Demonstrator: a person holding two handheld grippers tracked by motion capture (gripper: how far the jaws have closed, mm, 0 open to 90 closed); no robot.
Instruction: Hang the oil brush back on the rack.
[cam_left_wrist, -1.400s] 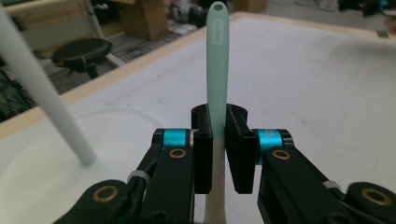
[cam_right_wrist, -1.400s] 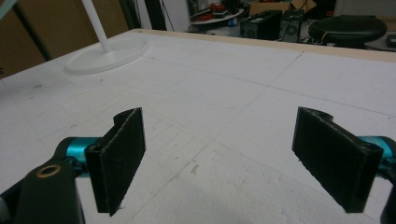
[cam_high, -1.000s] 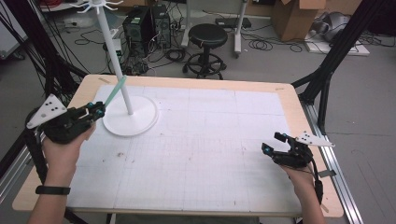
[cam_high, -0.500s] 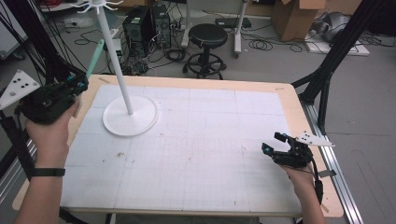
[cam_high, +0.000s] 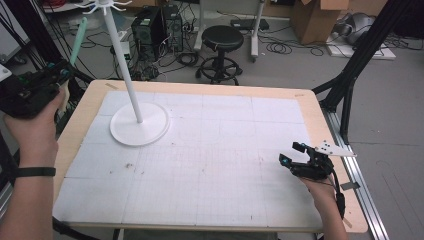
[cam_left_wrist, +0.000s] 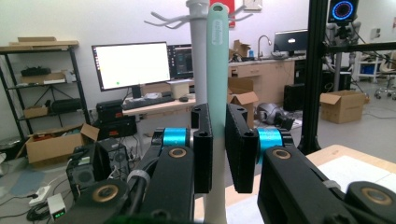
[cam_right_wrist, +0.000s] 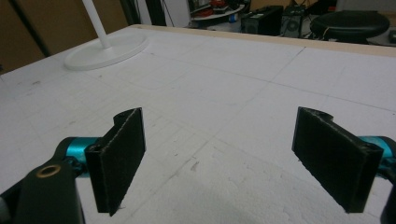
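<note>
A white stand (cam_high: 126, 75) with a round base (cam_high: 140, 126) and hooks (cam_high: 102, 5) at its top rises from the table's far left. My left gripper (cam_high: 62, 75) hangs off the table's left edge, shut on a long mint-green handle (cam_high: 77, 40) that points up. In the left gripper view the handle (cam_left_wrist: 218, 60) stands upright between the pads of that gripper (cam_left_wrist: 218, 149), its tip level with the hooks (cam_left_wrist: 168, 18) on the pole (cam_left_wrist: 200, 56) just behind. My right gripper (cam_high: 291, 153) rests near the front right, open; its jaws (cam_right_wrist: 233, 158) stand wide over bare white board.
The white gridded board (cam_high: 225, 150) lies on a wooden table (cam_high: 310, 110). Behind the table stand a black stool (cam_high: 222, 37), computer towers (cam_high: 155, 25) and a cardboard box (cam_high: 320, 17). Black frame legs (cam_high: 350, 75) rise at the right.
My left hand has risen and drawn left off the table with the green handle, from low beside the pole. The right gripper has not moved.
</note>
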